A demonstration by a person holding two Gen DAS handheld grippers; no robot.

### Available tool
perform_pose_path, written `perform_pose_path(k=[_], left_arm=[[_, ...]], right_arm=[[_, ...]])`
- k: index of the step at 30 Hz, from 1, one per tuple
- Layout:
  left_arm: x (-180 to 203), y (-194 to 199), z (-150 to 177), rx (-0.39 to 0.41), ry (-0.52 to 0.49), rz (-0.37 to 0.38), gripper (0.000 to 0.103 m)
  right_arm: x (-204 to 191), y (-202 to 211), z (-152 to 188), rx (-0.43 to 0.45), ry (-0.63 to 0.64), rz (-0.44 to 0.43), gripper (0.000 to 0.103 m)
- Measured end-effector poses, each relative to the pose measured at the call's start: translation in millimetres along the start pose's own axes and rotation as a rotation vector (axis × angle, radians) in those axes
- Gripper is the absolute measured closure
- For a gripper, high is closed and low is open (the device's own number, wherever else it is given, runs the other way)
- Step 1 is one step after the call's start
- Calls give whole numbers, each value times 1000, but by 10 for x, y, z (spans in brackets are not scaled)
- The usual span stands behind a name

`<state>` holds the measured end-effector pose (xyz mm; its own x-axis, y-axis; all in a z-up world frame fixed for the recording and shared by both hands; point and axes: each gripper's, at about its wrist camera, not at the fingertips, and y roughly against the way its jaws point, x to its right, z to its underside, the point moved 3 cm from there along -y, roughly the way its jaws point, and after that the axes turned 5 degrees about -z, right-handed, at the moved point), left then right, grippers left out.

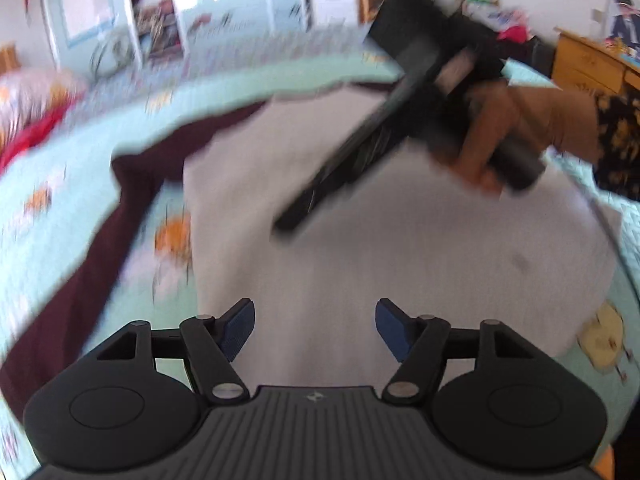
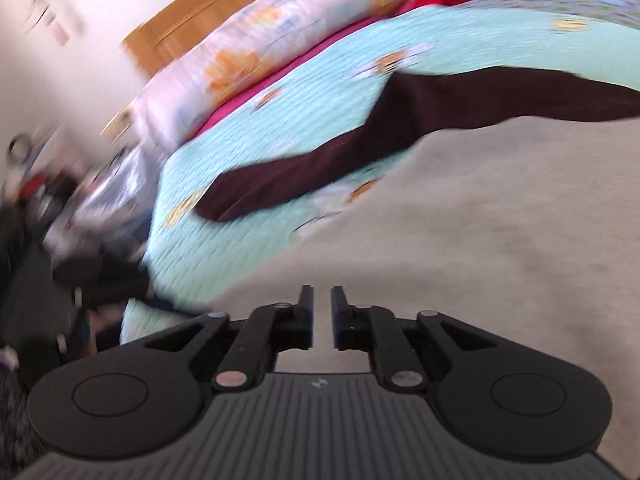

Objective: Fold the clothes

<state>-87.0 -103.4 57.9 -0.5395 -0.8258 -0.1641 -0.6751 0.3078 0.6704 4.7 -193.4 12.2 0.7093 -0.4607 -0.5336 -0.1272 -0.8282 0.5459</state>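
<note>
- Far left: dark maroon garment (image 1: 76, 264) lies spread on the bed (image 1: 48, 216), its edge tucked under/behind the pale grey garment (image 1: 360, 248); still unfolded, we judge.
- Our left hand-held gripper (image 1: 315, 330) hangs over the near part of the grey cloth, jaws wide apart, nothing btwn the blue pads (image 1: 240, 330).
- Grey garment sits mid-bed, flat, looks part-folded w/ a straight left edge.
- Right: the hand (image 1: 504, 136) carries the right hand-held gripper (image 2: 322, 312) above the grey cloth; jaws stand a narrow slit apart, nothing in them.
- Risk: frames are blurred, so both tools look to be travelling fast; a grab now could miss the hem or pinch the quilt too.
- Risk: maroon piece overlaps grey, so lifting one may drag the other & undo the fold.
- Risk: tools are close over the same cloth and could collide.
</note>
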Motion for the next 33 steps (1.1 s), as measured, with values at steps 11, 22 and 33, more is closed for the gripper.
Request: perform_pose_path(k=[11, 22, 33], left_arm=[[-303, -380, 134, -130, 33, -16, 34], [-218, -812, -971, 54, 36, 181, 34], [-279, -2386, -1636, -121, -12, 65, 27]], right_arm=[[653, 43, -351, 258, -175, 150, 85], [706, 1896, 724, 285, -290, 451, 82], [1788, 2168, 608, 259, -214, 789, 102]])
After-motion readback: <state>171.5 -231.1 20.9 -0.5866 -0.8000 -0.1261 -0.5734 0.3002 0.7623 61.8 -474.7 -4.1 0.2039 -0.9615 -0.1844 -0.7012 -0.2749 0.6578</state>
